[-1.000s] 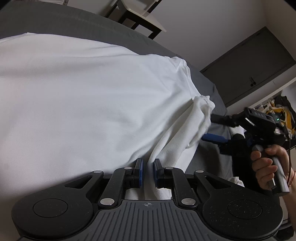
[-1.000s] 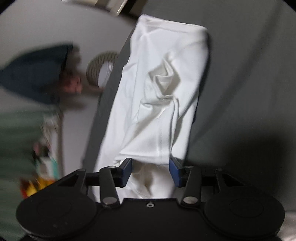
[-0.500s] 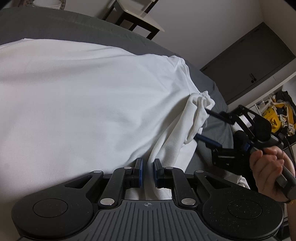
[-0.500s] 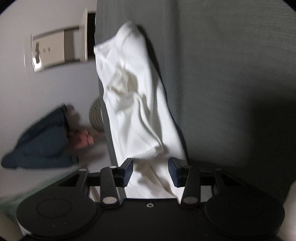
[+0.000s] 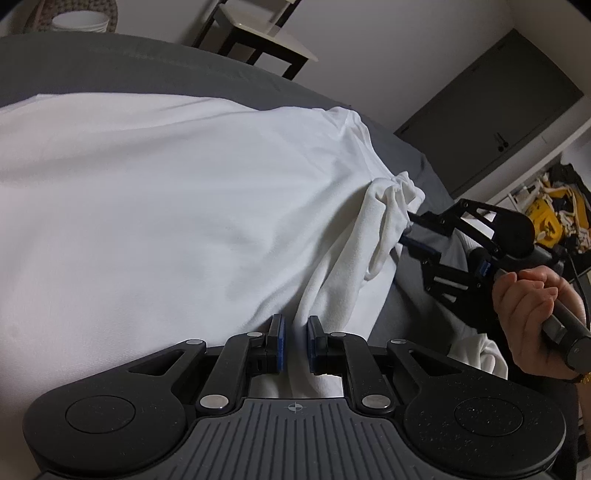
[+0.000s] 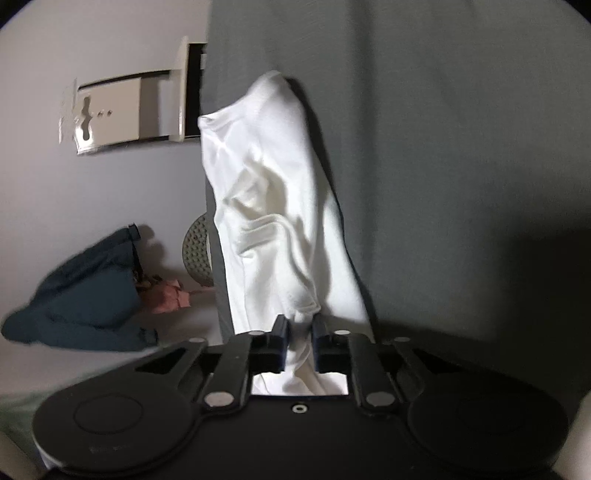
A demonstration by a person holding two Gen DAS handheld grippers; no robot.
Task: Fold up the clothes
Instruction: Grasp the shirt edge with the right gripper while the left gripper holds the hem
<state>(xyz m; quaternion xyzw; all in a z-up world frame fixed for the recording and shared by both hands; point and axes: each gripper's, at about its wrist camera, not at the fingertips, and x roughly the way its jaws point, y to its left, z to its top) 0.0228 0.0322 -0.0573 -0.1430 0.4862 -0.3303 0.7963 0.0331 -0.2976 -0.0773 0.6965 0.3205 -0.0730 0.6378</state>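
Left wrist view: a white shirt (image 5: 166, 206) lies spread on a grey bed (image 5: 147, 62). The left tongs (image 5: 294, 332) pinch its near edge; the right tongs (image 5: 405, 232) grip a bunched corner. The thin fold may slip free if pulled unevenly.

Right wrist view: the right tongs (image 6: 299, 332) clamp hanging cloth. No containers with visible contents.

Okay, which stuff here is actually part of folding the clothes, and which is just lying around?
Part of the job:
white garment
left gripper, clamped on it
right gripper, clamped on it
grey bed surface beneath

Lying about:
dark blue clothing
small side table
yellow clutter
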